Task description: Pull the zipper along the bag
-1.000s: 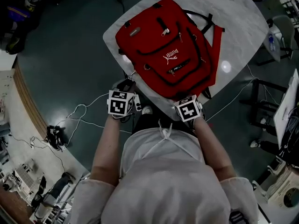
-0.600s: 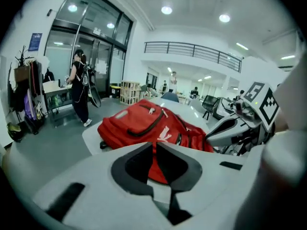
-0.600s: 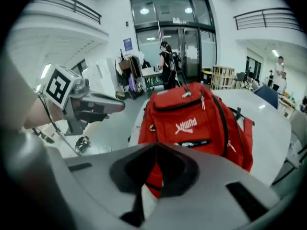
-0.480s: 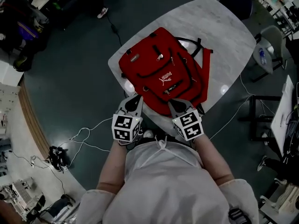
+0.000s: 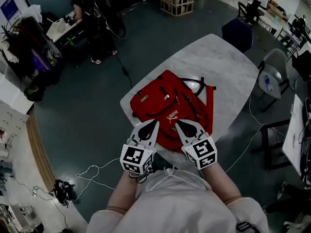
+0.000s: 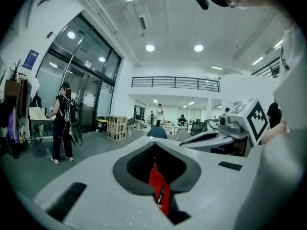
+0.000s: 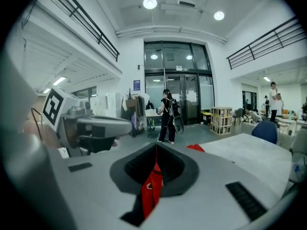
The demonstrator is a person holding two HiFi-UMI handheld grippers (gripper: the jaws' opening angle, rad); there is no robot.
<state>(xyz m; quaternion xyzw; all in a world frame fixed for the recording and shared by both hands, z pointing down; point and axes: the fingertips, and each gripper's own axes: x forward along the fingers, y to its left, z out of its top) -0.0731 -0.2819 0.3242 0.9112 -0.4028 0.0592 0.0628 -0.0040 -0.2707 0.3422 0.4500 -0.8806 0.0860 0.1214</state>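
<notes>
Head cam high, steeply down; gripper cams level; all share backpack point(image 5: 167, 111).

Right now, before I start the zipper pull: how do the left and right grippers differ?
The left gripper points forward and rightward, the right gripper forward and leftward. The left gripper hangs over the backpack's left part, the right gripper over its middle. Both are shut and hold nothing.

Backpack point(image 5: 167, 106) on table point(image 5: 228, 72); left gripper point(image 5: 155, 123) and right gripper point(image 5: 177, 123) side by side above its near end

A red backpack point(image 5: 167, 113) lies flat, front up, on the pale table point(image 5: 228, 76).
</notes>
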